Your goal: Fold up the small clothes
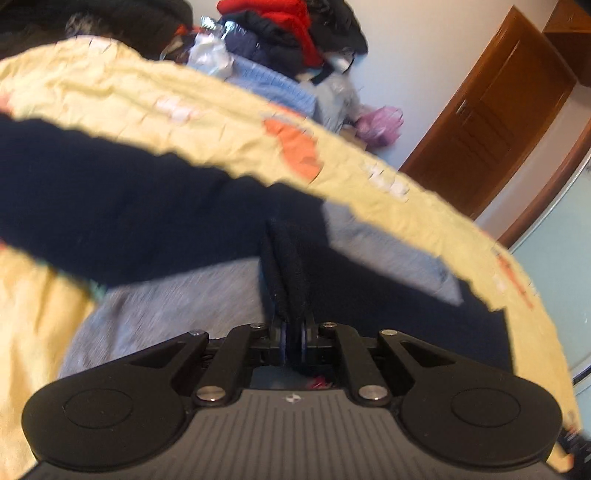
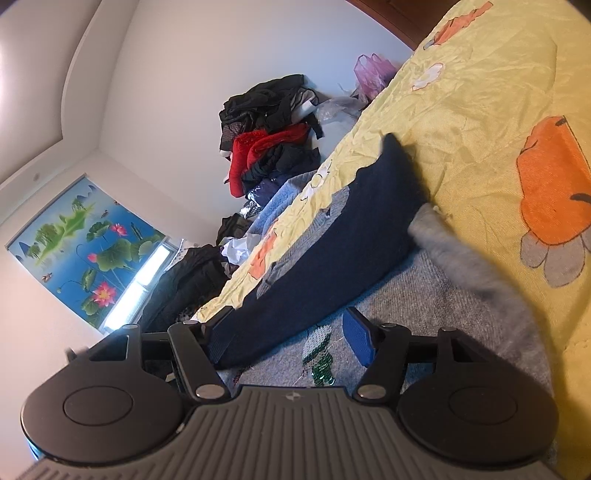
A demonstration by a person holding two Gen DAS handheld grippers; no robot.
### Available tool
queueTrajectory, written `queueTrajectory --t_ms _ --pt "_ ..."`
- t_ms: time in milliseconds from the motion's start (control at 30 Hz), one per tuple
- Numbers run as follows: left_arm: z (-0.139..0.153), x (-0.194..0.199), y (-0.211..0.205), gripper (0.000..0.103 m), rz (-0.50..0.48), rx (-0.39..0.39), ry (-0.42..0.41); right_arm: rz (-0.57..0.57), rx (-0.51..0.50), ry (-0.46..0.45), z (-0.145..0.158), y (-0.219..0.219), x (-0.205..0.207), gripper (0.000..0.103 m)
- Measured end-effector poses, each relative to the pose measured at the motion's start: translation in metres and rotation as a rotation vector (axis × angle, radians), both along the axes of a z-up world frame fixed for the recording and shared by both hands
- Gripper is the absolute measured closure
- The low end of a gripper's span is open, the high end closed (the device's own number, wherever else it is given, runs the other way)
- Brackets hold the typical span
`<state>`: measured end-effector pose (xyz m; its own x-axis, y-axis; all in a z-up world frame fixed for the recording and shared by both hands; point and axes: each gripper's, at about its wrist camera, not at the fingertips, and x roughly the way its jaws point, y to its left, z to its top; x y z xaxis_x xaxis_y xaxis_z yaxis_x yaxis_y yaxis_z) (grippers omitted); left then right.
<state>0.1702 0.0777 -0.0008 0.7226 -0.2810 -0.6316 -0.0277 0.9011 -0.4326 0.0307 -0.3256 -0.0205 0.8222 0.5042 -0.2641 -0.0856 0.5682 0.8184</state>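
Sweater (image 2: 424, 295), grey with navy sleeve (image 2: 332, 258), lies flat on yellow bedspread (image 2: 480, 110), spread for folding.
Left gripper (image 1: 286, 236): jaws pressed together, pinching navy sleeve edge, judged ready to draw it across grey body.
Right gripper (image 2: 291, 332): jaws spread, low over sweater, sleeve end between fingers, unpressed; likely steadying.
Clothes pile (image 2: 269, 147) beyond bedspread, well apart.

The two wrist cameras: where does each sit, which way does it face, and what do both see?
Left wrist: on the left gripper, tilted down at the sweater on the yellow quilt; jaws shut, apparently on dark fabric.
Right wrist: on the right gripper, facing low along the quilt toward a lotus blind; jaws apart over the sweater.
Shared: sweater, quilt, clothes pile.
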Motion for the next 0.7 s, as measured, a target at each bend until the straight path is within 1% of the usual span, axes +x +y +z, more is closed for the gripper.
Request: queueTrajectory --t_ms 33,67,133,167,200,233,300,367,400,467,500,567,600,667,700 --pt "-0.002 -0.005 0.001 0.096 -0.009 0.012 -0.039 0.0 -0.004 0.0 0.0 0.0 0.0 0.036" --pt "-0.004 -0.007 -0.001 0.096 -0.012 0.027 -0.059 0.002 -0.01 0.0 0.0 0.001 0.0 0.036" --pt "-0.005 -0.009 0.0 0.094 0.007 0.021 -0.066 0.005 -0.036 0.01 0.002 0.002 0.001 0.036" --pt "-0.006 -0.01 0.001 0.094 0.014 0.015 -0.068 0.005 -0.069 0.027 0.006 0.005 0.003 0.036" --pt "-0.007 -0.01 0.002 0.094 0.015 0.01 -0.068 0.007 -0.116 0.039 0.012 0.009 0.007 0.034" --pt "-0.007 -0.011 0.002 0.094 0.015 0.003 -0.069 0.011 -0.165 0.026 0.019 0.013 0.011 0.033" --pt "-0.009 -0.008 0.001 0.094 0.014 -0.022 -0.065 0.008 -0.268 -0.024 0.037 0.02 0.027 0.033" --pt "-0.011 -0.005 0.003 0.094 0.017 -0.054 -0.059 0.007 -0.396 -0.034 0.052 0.028 0.056 0.031" --pt "-0.012 -0.005 0.005 0.094 0.018 -0.063 -0.057 0.01 -0.477 -0.025 0.056 0.033 0.074 0.031" --pt "-0.012 -0.006 0.004 0.094 0.017 -0.064 -0.057 0.014 -0.634 0.048 0.054 0.041 0.111 0.03" --pt "-0.012 -0.006 0.005 0.094 0.017 -0.063 -0.058 0.022 -0.691 0.086 0.049 0.042 0.127 0.03" --pt "-0.012 -0.005 0.004 0.094 0.017 -0.058 -0.058 0.019 -0.752 0.147 0.04 0.04 0.148 0.032" --pt "-0.012 -0.006 0.005 0.094 0.017 -0.06 -0.058 0.016 -0.766 0.155 0.034 0.036 0.152 0.032" --pt "-0.012 -0.006 0.004 0.094 0.017 -0.064 -0.056 0.017 -0.792 0.091 0.027 0.034 0.146 0.031" --pt "-0.012 -0.006 0.004 0.094 0.017 -0.066 -0.056 0.023 -0.821 0.057 0.021 0.036 0.14 0.03"
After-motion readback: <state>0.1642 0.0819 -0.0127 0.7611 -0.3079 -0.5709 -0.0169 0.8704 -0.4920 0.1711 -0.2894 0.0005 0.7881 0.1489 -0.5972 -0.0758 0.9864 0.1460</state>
